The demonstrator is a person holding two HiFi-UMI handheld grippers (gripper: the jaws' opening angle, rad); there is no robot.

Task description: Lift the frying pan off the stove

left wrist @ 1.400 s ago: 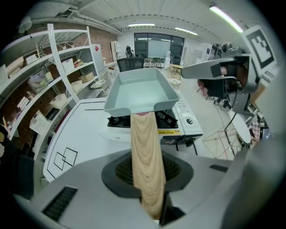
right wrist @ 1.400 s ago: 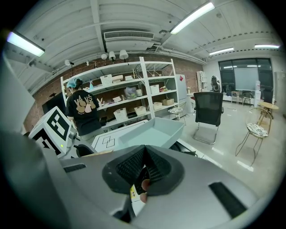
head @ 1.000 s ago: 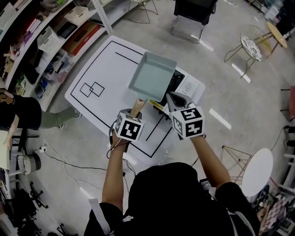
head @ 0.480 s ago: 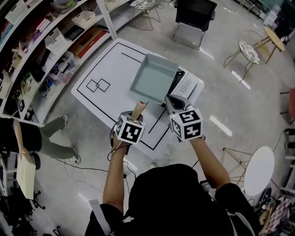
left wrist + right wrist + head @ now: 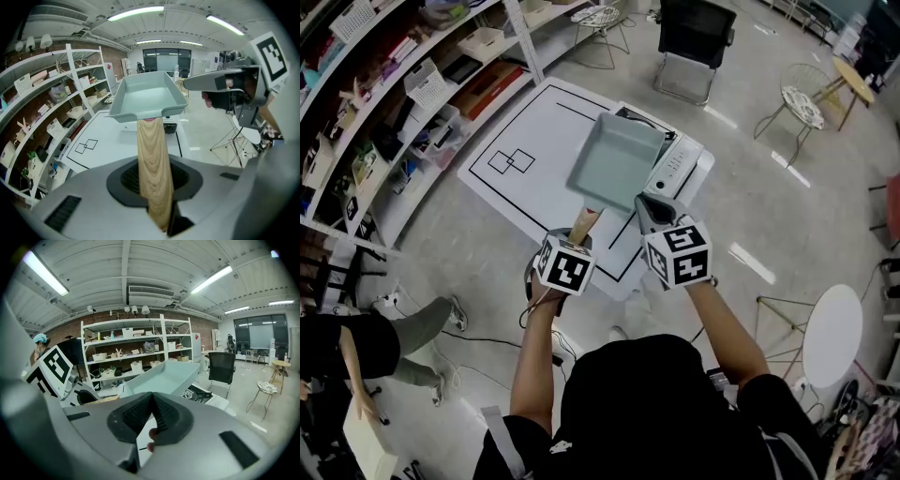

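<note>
Frying pan [image 5: 614,159]: we pinch its wooden handle [image 5: 584,223] in our left gripper [image 5: 578,234]; our right gripper [image 5: 649,208] is pressed together on nothing. The pan has just come up clear above the stove [image 5: 675,164], so the lift looks done.

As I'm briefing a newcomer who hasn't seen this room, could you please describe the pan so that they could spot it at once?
Find the white table with black lines beside the shelves; a stove sits at its right end. The pan hangs over that end, its handle in the left tool. It alone is pale green and square, with a wooden handle.
</note>
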